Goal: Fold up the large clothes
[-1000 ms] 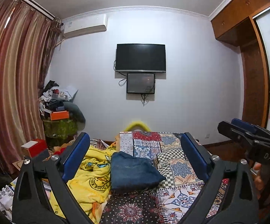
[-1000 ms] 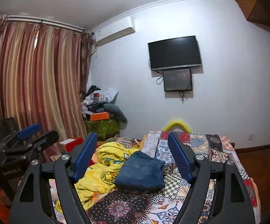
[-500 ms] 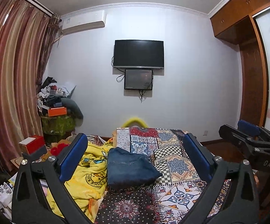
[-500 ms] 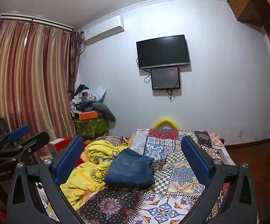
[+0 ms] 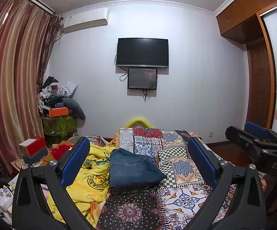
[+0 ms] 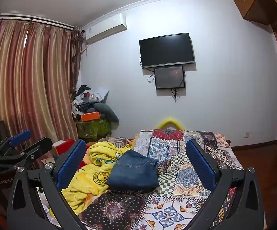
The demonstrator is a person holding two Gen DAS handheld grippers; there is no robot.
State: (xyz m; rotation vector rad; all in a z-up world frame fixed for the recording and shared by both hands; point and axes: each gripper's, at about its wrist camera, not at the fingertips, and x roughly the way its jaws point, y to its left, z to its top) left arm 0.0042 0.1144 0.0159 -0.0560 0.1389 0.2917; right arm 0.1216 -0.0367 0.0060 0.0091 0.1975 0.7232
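A folded pair of blue jeans [image 5: 133,169] lies on the patchwork bedspread [image 5: 178,153], also in the right wrist view [image 6: 133,171]. My left gripper [image 5: 138,153] is open and empty, held above the near end of the bed, well short of the jeans. My right gripper [image 6: 135,153] is open and empty too, at about the same height. Each gripper shows at the edge of the other's view: the right one [image 5: 253,141] and the left one [image 6: 21,147].
A crumpled yellow cartoon blanket [image 5: 89,174] lies left of the jeans. A red box [image 5: 33,146] and a cluttered pile [image 5: 59,105] stand by the striped curtains [image 5: 10,80]. A TV [image 5: 142,52] hangs on the far wall. A wooden wardrobe [image 5: 257,76] is at right.
Both grippers have drawn back and risen a little from the bed. The right gripper's jaws have opened wider. The jeans have not moved.
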